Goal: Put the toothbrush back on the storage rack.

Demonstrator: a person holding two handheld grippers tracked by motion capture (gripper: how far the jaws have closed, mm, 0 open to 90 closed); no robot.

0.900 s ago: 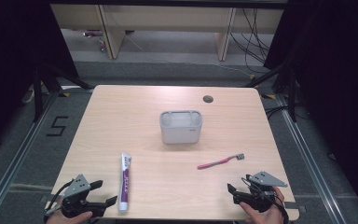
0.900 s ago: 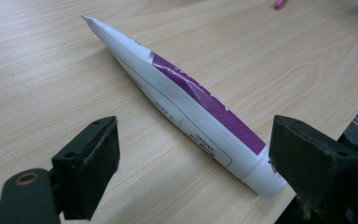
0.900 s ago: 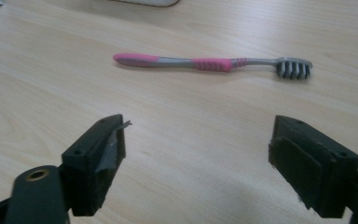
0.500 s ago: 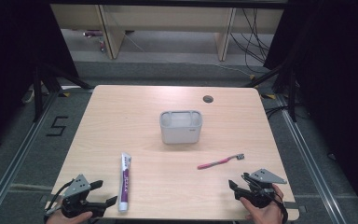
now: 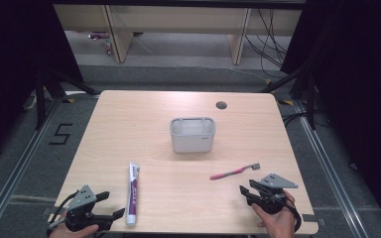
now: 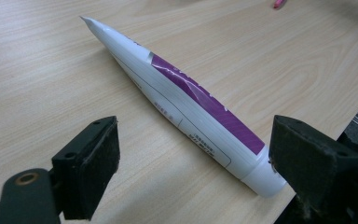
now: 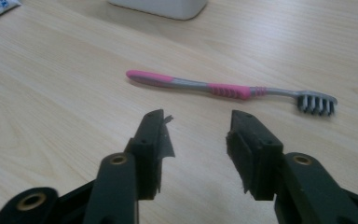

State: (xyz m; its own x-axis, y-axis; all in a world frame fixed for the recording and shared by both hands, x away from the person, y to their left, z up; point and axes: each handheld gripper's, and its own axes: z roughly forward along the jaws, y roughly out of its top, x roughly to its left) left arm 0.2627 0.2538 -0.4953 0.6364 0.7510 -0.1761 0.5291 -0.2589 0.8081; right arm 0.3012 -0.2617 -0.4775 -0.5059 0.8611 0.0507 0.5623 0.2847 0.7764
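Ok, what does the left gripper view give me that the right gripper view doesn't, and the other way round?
Left gripper view: the left tool, jaws wide apart, and the toothpaste tube lying full length on the table ahead of them, with its cap end close to one jaw.
Right gripper view: the right tool, jaws open and empty, the whole toothbrush ahead with its bristle head, and the base of the white holder.
Shared: the wooden table top, the toothbrush's pink handle end and a bit of the tube.
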